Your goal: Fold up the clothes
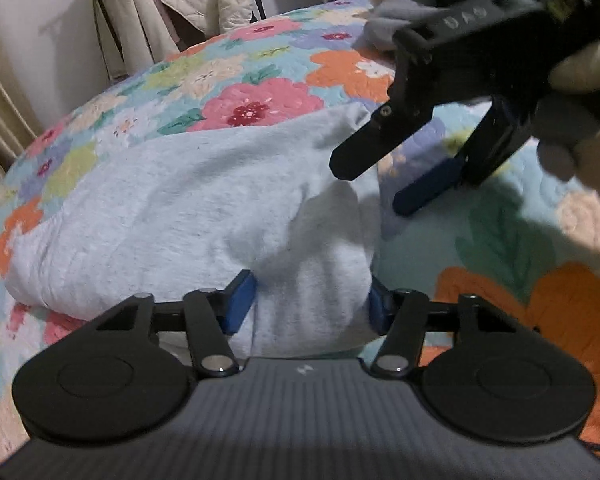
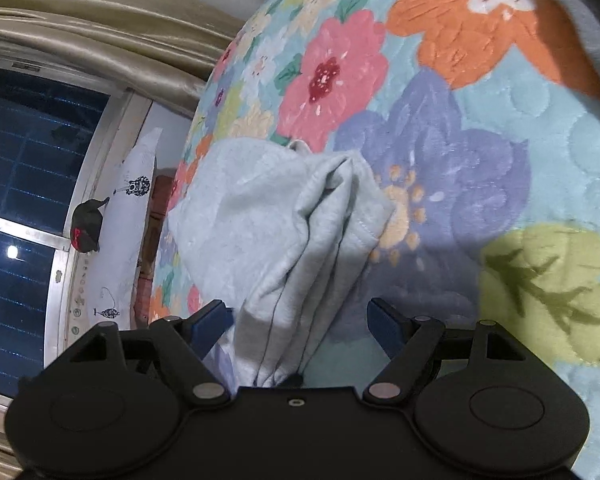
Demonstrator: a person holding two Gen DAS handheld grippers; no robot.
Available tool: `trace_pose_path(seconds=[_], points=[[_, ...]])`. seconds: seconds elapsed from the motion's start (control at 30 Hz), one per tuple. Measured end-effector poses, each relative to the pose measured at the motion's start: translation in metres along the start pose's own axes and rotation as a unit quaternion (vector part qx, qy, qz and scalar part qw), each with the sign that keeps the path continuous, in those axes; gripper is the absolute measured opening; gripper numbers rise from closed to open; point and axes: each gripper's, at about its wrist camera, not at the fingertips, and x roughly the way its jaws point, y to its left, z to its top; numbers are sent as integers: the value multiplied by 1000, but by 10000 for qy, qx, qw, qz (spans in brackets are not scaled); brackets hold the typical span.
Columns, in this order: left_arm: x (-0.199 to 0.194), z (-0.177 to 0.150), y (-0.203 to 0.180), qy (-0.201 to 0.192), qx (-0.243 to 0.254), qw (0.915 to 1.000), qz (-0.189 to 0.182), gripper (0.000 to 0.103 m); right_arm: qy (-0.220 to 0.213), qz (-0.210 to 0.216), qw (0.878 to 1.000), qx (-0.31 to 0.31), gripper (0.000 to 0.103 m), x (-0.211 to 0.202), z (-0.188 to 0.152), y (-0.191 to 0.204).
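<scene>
Floral quilt (image 1: pixel 260 92); left claw (image 1: pixel 312 304) clamping garment (image 1: pixel 180 208).

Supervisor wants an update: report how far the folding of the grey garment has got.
Done: the grey garment lies doubled in layers on the floral quilt, rumpled. In hand: the left gripper pinches its near fold; the right gripper is open above it. Left: smoothing and the final folds.
</scene>
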Motion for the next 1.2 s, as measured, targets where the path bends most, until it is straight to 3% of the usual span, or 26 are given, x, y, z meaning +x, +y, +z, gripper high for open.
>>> trace_pose_path(seconds=[0.2,0.33,0.4,0.47,0.6,0.7,0.8,0.83,0.87,0.9,1.0,1.07,1.13,1.2], points=[[-5,2,18,-101,-552,9983,-183,51,-284,238,9986,381,82,3,1,-11],[-10,2,30,-228,-825,9961,-208,51,-609,332,9972,285,80,16,3,-5],[-16,1,30,-303,-796,9962,-198,54,-647,367,9972,30,42,26,4,1],[-24,2,28,-366,-766,9962,-200,64,-745,390,9964,-107,33,30,4,7],[-36,4,13,-635,-568,9961,-224,96,-1007,720,9917,-351,30,17,6,25],[-30,11,-5,-682,-309,9972,-28,101,-1080,905,9888,-499,29,6,10,39],[-9,14,-14,-504,-78,9969,599,101,-1069,1005,9877,-549,29,4,15,47],[0,13,-14,-397,5,9950,911,98,-1065,1052,9874,-509,29,5,17,47],[7,13,-11,-301,33,9930,1138,88,-1061,1107,9872,-444,29,5,19,46],[10,12,-4,-246,-94,9932,1130,76,-1046,1172,9868,-384,29,6,20,45],[0,12,20,-370,-978,9925,635,35,-1018,1219,9869,-282,29,6,24,39],[-7,13,23,-483,-1016,9918,613,28,-996,1079,9889,-243,34,7,24,36],[-10,14,21,-560,-936,9917,676,28,-986,756,9920,-212,49,8,21,33],[-10,14,21,-618,-910,9918,647,26,-996,692,9926,-72,61,12,17,29]])
